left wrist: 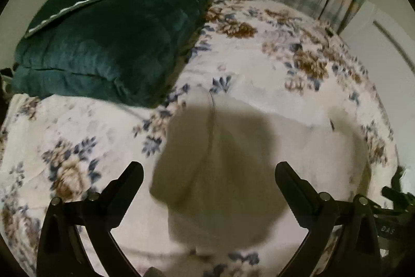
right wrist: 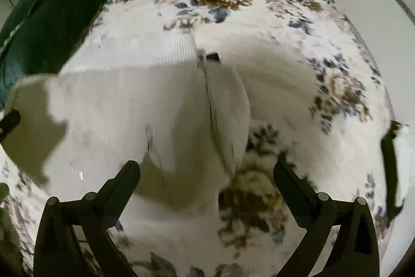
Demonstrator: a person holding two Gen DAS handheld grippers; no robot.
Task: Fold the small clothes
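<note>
The white zip-front knit garment [right wrist: 155, 105] lay partly folded on the floral fleece bedspread [right wrist: 259, 17], more folding seemingly left, at twelve o'clock from both spread, empty grippers, left [left wrist: 208, 170] and right [right wrist: 206, 169].

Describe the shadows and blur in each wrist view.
Left wrist view: a large dark shadow covers the white garment between the open left gripper; edges are soft. Right wrist view: motion blur smears the garment and floral blanket; shadow at left.

Only legible txt: "OAS" in pale letters on black gripper hardware [left wrist: 389, 227], lower right, left wrist view.
</note>
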